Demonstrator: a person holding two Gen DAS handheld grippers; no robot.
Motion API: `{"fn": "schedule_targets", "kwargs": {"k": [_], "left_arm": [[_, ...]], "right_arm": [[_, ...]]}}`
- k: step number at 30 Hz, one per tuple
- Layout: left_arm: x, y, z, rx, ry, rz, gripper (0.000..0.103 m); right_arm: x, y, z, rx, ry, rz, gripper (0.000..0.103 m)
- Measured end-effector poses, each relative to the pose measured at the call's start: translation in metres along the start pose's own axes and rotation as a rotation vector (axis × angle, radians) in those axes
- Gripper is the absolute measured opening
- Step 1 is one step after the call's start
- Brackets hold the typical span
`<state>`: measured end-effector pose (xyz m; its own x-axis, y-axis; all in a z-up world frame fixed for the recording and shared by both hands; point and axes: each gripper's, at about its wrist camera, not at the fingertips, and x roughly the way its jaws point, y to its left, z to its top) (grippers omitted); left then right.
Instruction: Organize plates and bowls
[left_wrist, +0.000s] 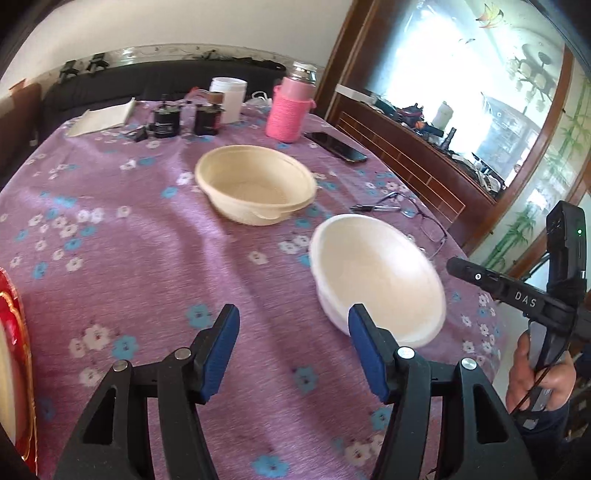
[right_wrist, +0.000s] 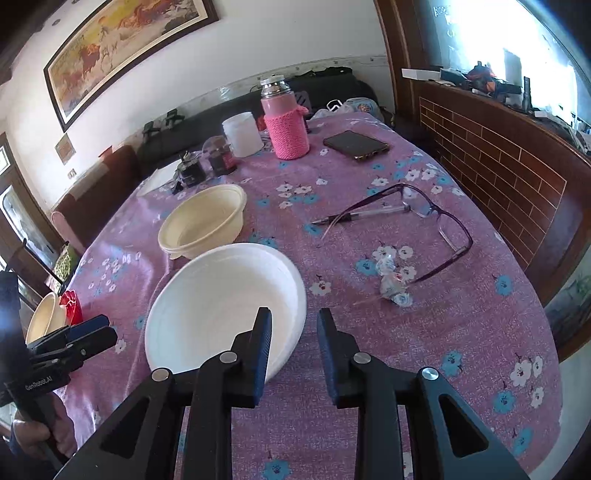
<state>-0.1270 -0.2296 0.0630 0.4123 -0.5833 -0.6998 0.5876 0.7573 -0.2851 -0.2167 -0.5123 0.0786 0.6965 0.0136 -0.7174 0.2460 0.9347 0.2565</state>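
Note:
A white bowl (right_wrist: 221, 306) sits on the purple flowered tablecloth (right_wrist: 406, 332), with a cream bowl (right_wrist: 203, 221) just beyond it. My right gripper (right_wrist: 294, 314) straddles the white bowl's near rim, one finger over the inside and one outside. Its jaws stand apart and the pads do not press the rim. In the left wrist view the white bowl (left_wrist: 376, 273) lies right of my left gripper (left_wrist: 293, 310), which is open and empty above the cloth. The cream bowl (left_wrist: 255, 182) is farther back. My right gripper (left_wrist: 458, 267) reaches in from the right, held by a hand (left_wrist: 535, 376).
A pink-sleeved flask (right_wrist: 286, 125), white cup (right_wrist: 242, 133), dark jars (right_wrist: 221, 155) and a phone (right_wrist: 354, 144) stand at the back. Glasses (right_wrist: 443, 225), a pen (right_wrist: 362, 216) and wrapped sweets (right_wrist: 391, 284) lie right. Another cream bowl (right_wrist: 42, 317) by a red packet (right_wrist: 72, 306) sits far left. A wooden partition (right_wrist: 498, 166) borders the right.

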Motion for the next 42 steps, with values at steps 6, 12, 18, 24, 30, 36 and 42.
{"fn": "schedule_targets", "kwargs": {"k": [6, 12, 18, 24, 30, 36, 42], "left_arm": [[0.030, -0.009, 0.010, -0.014, 0.047, -0.027, 0.060], [0.053, -0.009, 0.015, -0.036, 0.078, -0.023, 0.024], [0.050, -0.028, 0.015, 0.032, 0.056, 0.005, 0.015], [0.036, -0.032, 0.014, 0.059, 0.030, 0.025, 0.015], [0.024, -0.027, 0.008, 0.056, 0.010, 0.039, 0.015], [0.010, -0.017, 0.001, 0.046, -0.019, 0.072, 0.016], [-0.003, 0.000, -0.006, 0.012, -0.029, 0.086, 0.016]], "right_arm": [[0.007, -0.006, -0.005, 0.036, 0.018, 0.037, 0.027], [0.017, -0.005, -0.012, 0.045, 0.042, 0.061, 0.027], [0.019, -0.002, -0.015, 0.061, 0.042, 0.075, 0.014], [0.009, 0.003, -0.013, 0.054, 0.023, 0.080, 0.014], [0.007, 0.013, -0.011, 0.035, 0.023, 0.088, 0.014], [0.008, 0.029, -0.010, 0.013, 0.025, 0.102, 0.014], [0.008, 0.051, -0.009, -0.028, 0.024, 0.122, 0.014]]}}
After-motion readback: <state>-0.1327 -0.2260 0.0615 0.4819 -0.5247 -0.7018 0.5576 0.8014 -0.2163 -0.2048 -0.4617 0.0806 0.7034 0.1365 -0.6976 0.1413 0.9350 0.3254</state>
